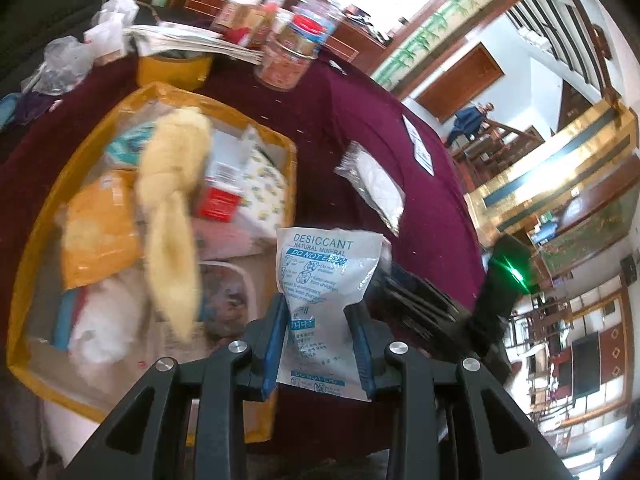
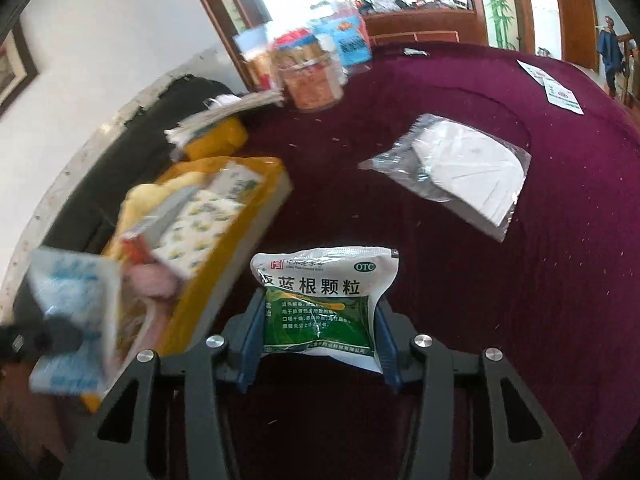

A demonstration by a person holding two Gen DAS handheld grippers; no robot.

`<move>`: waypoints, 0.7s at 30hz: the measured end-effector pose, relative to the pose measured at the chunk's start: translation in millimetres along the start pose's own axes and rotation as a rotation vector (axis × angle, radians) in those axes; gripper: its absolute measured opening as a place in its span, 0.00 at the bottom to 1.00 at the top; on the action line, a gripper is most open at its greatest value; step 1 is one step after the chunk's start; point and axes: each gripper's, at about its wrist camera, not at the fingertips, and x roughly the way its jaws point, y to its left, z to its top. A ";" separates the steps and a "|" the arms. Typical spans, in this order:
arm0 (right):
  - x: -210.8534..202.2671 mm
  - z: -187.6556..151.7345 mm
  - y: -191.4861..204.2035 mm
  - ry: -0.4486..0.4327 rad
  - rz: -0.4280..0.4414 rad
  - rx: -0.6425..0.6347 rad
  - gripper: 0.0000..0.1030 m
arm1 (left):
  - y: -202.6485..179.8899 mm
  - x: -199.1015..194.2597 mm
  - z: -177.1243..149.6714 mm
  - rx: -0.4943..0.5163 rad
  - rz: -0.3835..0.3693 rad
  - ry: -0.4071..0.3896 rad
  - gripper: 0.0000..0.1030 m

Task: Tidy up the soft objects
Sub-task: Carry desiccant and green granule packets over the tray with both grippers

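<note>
My left gripper (image 1: 318, 312) is shut on a white desiccant packet (image 1: 326, 276) with blue print, held above the maroon tablecloth next to the yellow bin (image 1: 280, 140). The bin holds several soft items, with a pale yellow plush (image 1: 172, 204) on top. My right gripper (image 2: 318, 320) is shut on a green-and-white medicine sachet (image 2: 324, 300), held just right of the same yellow bin (image 2: 224, 264). A white mask in a clear bag (image 2: 460, 172) lies on the cloth beyond it; it also shows in the left wrist view (image 1: 374, 184). The desiccant packet (image 2: 72, 312) appears blurred at the right view's lower left.
Jars and bottles (image 1: 292, 52) and a stack of papers (image 1: 192, 40) stand at the table's far side. White cards (image 2: 554, 88) lie at the far right of the maroon tablecloth (image 2: 520, 280). Crumpled plastic bags (image 1: 64, 64) sit left of the bin.
</note>
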 end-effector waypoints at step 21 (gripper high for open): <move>-26.7 -28.9 127.9 -0.022 0.231 -0.215 0.48 | 66.4 -41.3 5.8 -0.043 0.172 -0.018 0.32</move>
